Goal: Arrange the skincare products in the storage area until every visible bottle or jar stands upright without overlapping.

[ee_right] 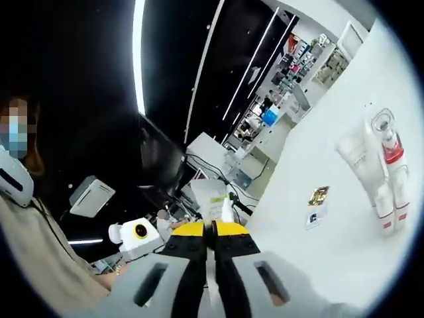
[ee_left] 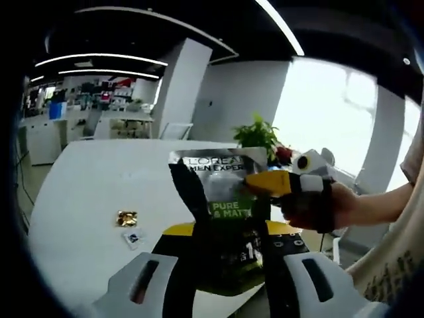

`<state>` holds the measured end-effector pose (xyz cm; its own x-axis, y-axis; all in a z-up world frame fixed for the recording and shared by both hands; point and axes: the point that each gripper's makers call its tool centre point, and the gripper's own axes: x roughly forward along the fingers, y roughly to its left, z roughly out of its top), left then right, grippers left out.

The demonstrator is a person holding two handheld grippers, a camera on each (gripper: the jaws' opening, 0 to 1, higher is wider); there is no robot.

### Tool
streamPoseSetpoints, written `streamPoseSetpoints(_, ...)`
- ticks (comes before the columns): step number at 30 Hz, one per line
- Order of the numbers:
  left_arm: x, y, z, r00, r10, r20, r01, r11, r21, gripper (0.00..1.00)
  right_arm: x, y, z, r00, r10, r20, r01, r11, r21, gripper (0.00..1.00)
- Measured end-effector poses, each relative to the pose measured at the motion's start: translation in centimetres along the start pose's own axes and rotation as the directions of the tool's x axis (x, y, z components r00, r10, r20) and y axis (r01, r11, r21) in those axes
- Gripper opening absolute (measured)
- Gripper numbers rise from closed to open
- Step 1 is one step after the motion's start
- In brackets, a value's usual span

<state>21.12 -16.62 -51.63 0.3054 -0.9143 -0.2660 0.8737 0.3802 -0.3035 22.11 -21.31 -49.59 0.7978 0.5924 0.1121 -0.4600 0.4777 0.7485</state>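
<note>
A grey L'Oréal Men Expert tube (ee_left: 222, 175) with a green band stands upright in the air between the jaws of my left gripper (ee_left: 228, 232), which is shut on its dark lower part. My right gripper (ee_left: 268, 182), held by a gloved hand (ee_left: 315, 205), comes in from the right with its yellow tip pinching the tube's right edge. In the right gripper view my right gripper (ee_right: 213, 228) is shut on the thin pale edge of the tube (ee_right: 213, 195). White tubes (ee_right: 361, 159) and a clear-capped bottle with a red band (ee_right: 391, 149) rest on the white table (ee_right: 344, 252).
A small gold packet (ee_left: 126, 217) and a small card (ee_left: 133, 238) lie on the white table (ee_left: 86, 199). A green plant (ee_left: 257, 134) stands at its far edge. The packet (ee_right: 318, 194) and card (ee_right: 315, 216) lie left of the white tubes. A person's sleeve (ee_left: 391, 265) is at the right.
</note>
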Motion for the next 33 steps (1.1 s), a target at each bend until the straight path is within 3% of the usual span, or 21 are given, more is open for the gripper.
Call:
streamPoseSetpoints(4,-0.4,0.5,1.0,1.000,-0.005,0.020,0.004,1.000,0.016,0.48,-0.8,-0.2,0.9,1.000,0.021,0.006,-0.021,0.999,0.025,0.02)
streamPoseSetpoints(6,-0.4,0.6,1.1,1.000,-0.028,0.013,0.027,1.000,0.008,0.51,-0.9,1.1,1.5,0.996,0.092,0.011,-0.093,0.995,0.036,0.02)
streamPoseSetpoints(8,-0.4,0.0,1.1,0.995,-0.102,0.013,0.103,0.994,-0.032,0.52,-1.1,2.7,1.8,0.985,0.172,-0.003,-0.172,0.984,0.037,0.02)
streamPoseSetpoints(9,-0.5,-0.6,1.3,0.988,-0.155,0.019,0.156,0.987,-0.048,0.55,-1.2,3.3,1.8,0.979,0.204,-0.015,-0.203,0.979,0.028,0.02)
streamPoseSetpoints(10,-0.8,-2.1,1.2,0.963,-0.268,0.012,0.268,0.961,-0.063,0.60,-1.4,4.2,1.9,0.969,0.243,-0.034,-0.242,0.970,0.024,0.01)
streamPoseSetpoints(12,-0.8,-2.7,1.6,0.947,-0.320,0.033,0.322,0.941,-0.108,0.70,-1.7,5.6,1.8,0.951,0.303,-0.067,-0.302,0.953,0.022,0.01)
streamPoseSetpoints(13,-0.8,-2.7,1.9,0.945,-0.326,0.044,0.328,0.937,-0.116,0.70,-1.7,6.1,1.8,0.945,0.317,-0.078,-0.316,0.948,0.019,0.01)
streamPoseSetpoints(16,-1.2,-3.7,2.4,0.914,-0.400,0.065,0.405,0.904,-0.136,0.58,-2.0,7.2,1.9,0.930,0.353,-0.098,-0.354,0.935,0.014,0.01)
streamPoseSetpoints(18,-1.5,-4.6,3.0,0.885,-0.458,0.086,0.466,0.867,-0.174,0.50,-2.1,7.4,2.1,0.927,0.361,-0.102,-0.362,0.932,0.013,0.01)
streamPoseSetpoints(19,-1.9,-5.5,3.3,0.858,-0.505,0.096,0.513,0.832,-0.208,0.43,-2.1,7.5,2.2,0.925,0.365,-0.102,-0.366,0.931,0.014,0.01)
streamPoseSetpoints(20,-2.1,-6.0,3.4,0.840,-0.533,0.098,0.541,0.815,-0.207,0.38,-2.2,7.5,2.2,0.925,0.366,-0.101,-0.366,0.930,0.016,0.01)
streamPoseSetpoints(21,-2.0,-6.1,3.5,0.839,-0.535,0.099,0.543,0.817,-0.195,0.33,-2.2,7.4,2.3,0.926,0.364,-0.101,-0.363,0.931,0.028,0.01)
streamPoseSetpoints(22,-1.8,-6.0,3.5,0.849,-0.521,0.093,0.528,0.827,-0.191,0.27,-2.2,7.2,2.4,0.929,0.357,-0.097,-0.356,0.934,0.032,0.01)
streamPoseSetpoints(24,-1.7,-5.8,3.3,0.853,-0.516,0.082,0.521,0.832,-0.192,0.17,-2.3,6.7,2.9,0.938,0.340,-0.068,-0.337,0.940,0.054,0.01)
streamPoseSetpoints(26,-1.8,-5.7,3.4,0.854,-0.512,0.095,0.520,0.829,-0.208,0.06,-2.4,5.2,3.1,0.961,0.269,-0.064,-0.268,0.963,0.025,0.01)
streamPoseSetpoints(27,-2.1,-5.8,3.7,0.848,-0.519,0.111,0.530,0.819,-0.221,0.01,-2.5,5.0,3.0,0.962,0.264,-0.074,-0.263,0.965,0.021,0.01)
streamPoseSetpoints(31,-2.0,-6.3,3.9,0.852,-0.507,0.133,0.522,0.801,-0.294,0.00,-2.3,4.9,3.1,0.968,0.243,-0.067,-0.242,0.970,0.032,0.02)
streamPoseSetpoints(33,-2.1,-6.5,4.5,0.846,-0.506,0.169,0.533,0.784,-0.319,0.00,-2.1,5.4,4.0,0.966,0.258,-0.006,-0.258,0.966,-0.005,0.04)
